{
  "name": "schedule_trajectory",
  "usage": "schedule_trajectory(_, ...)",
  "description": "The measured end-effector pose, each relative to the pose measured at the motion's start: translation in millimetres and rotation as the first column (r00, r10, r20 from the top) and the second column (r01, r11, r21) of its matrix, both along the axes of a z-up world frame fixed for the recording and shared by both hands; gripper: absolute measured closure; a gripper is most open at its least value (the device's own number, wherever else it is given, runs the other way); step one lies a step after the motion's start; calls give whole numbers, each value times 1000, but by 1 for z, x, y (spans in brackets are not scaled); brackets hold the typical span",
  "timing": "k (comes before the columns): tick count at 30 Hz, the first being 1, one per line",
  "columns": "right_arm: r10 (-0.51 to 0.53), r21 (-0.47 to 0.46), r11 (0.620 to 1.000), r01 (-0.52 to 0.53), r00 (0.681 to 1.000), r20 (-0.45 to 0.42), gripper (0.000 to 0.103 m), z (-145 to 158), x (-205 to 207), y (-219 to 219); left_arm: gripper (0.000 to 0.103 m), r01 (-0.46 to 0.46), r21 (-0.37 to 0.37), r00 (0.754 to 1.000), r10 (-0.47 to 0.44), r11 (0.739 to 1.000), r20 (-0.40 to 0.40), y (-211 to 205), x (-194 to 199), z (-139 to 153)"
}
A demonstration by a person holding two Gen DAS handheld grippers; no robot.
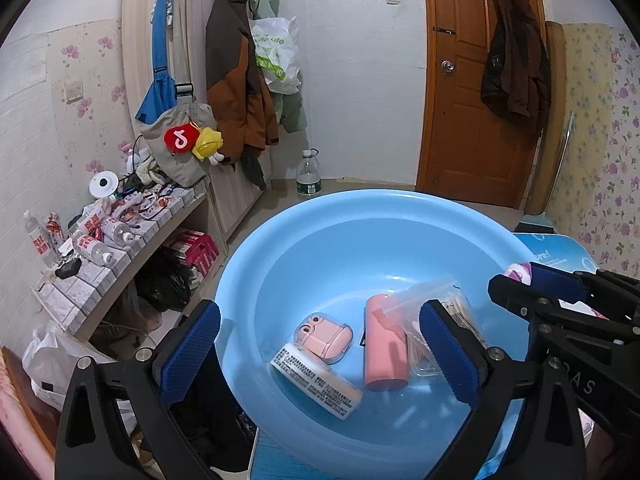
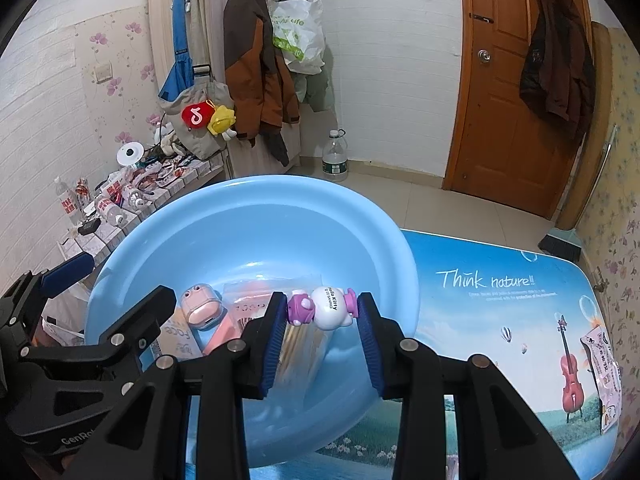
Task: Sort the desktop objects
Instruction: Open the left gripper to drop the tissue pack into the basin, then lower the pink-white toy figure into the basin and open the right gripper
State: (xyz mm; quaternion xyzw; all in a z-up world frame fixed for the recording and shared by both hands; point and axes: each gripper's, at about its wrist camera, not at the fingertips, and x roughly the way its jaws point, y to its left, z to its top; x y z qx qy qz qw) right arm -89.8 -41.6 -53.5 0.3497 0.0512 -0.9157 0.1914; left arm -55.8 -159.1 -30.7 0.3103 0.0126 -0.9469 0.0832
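Right gripper point(image 2: 322, 344): gripping a small Hello Kitty figurine point(image 2: 323, 308) crosswise between its blue pads point(image 2: 370, 350), the jaws standing narrow and pressing on both purple ends; it is hanging over the near rim of the basin.
Left gripper point(image 1: 320, 352): standing wide, nothing sitting between its blue pads point(image 1: 192, 354); it is hovering over the basin's near side, with the right gripper showing at its right edge.
Basin point(image 1: 320, 216): a light blue plastic wash basin, resting on the table point(image 2: 500, 304) and overhanging its left edge.
White labelled box point(image 1: 316, 384): lying flat on the basin floor, nearest the left gripper, printed text facing up.
Earbud case point(image 1: 324, 338): pink, in a clear shell, lying just behind the white box and touching it.
Pink tube point(image 1: 386, 344): lying on its side just right of the earbud case, flat end pointing toward the camera.
Cotton swab bag point(image 1: 432, 304): a clear zip bag of wooden-stemmed swabs, leaning against the pink tube's right side, partly hidden by the left gripper's right pad.
Table: printed with a sky scene, a red violin and the words "Think nature!!".
Pink printed packet point(image 2: 604, 376): lying at the table's right edge, well apart from the basin.
Water bottle point(image 2: 335, 156): standing on the floor by the far wall.
Door point(image 2: 520, 92): brown wood, with a dark jacket hanging on it.
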Motion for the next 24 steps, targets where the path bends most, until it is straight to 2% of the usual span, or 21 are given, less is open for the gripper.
schedule_trajectory(24, -1, 1, 1000, 1, 1000, 7, 66, -2, 7, 5, 2, -3, -1, 1000, 3, 1000, 2, 0, 5, -1)
